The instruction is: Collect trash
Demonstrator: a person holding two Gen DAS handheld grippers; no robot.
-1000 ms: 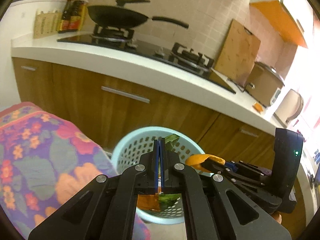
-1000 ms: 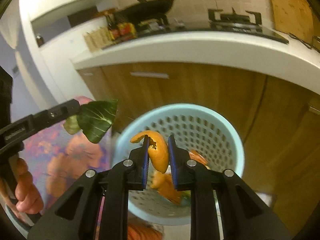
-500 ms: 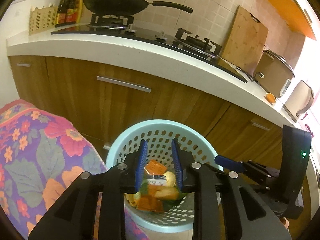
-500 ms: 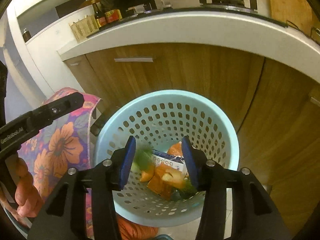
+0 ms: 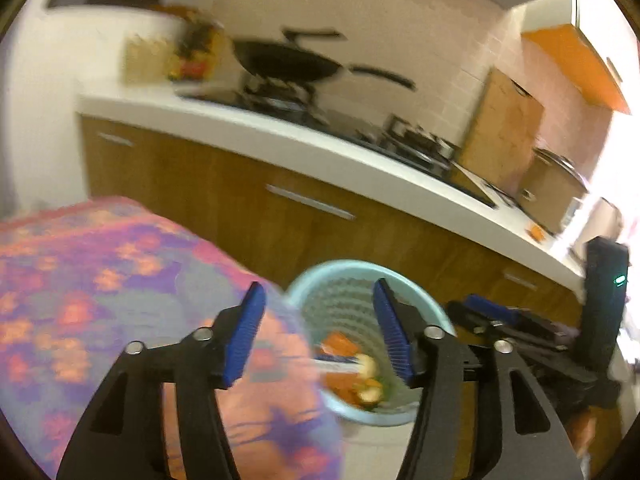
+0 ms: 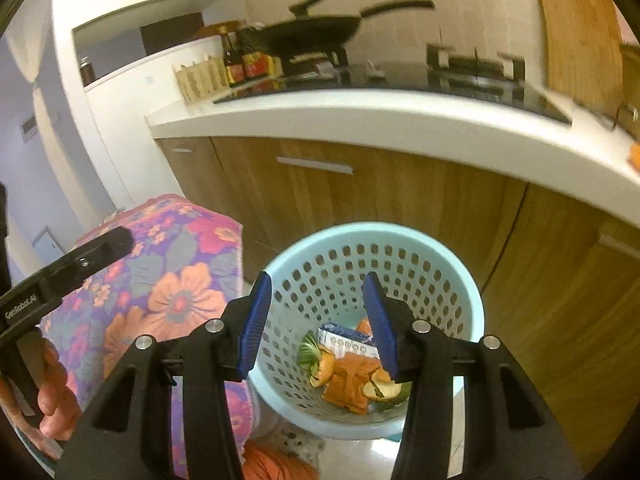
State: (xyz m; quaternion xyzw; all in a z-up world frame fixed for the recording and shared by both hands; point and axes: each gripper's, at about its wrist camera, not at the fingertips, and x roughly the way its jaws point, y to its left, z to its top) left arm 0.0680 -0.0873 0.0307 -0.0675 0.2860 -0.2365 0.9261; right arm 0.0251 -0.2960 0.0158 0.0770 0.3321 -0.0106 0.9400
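A light blue perforated basket (image 6: pixel 456 276) stands on the floor against the wooden cabinets; it also shows in the left wrist view (image 5: pixel 316 280). Inside lie orange peels (image 6: pixel 348 384), a green leaf (image 6: pixel 309 354) and a small carton (image 6: pixel 344 340). My right gripper (image 6: pixel 318 320) is open and empty above the basket's mouth. My left gripper (image 5: pixel 320 332) is open and empty, above the basket's left rim and the cloth edge. The left wrist view is blurred. The other gripper shows at each view's edge (image 5: pixel 560 332) (image 6: pixel 60 276).
A flowered cloth (image 6: pixel 176 280) covers a table left of the basket. Wooden cabinets (image 6: pixel 420 200) under a white counter (image 6: pixel 360 120) stand behind it. A black wok (image 6: pixel 312 30), a stove, bottles (image 6: pixel 244 66) and a cutting board (image 5: pixel 500 124) are on the counter.
One second ago each gripper held a piece, a leaf and an orange peel. Both opened and the pieces dropped into the basket. Now both jaws stand wider and the left gripper has swung left.
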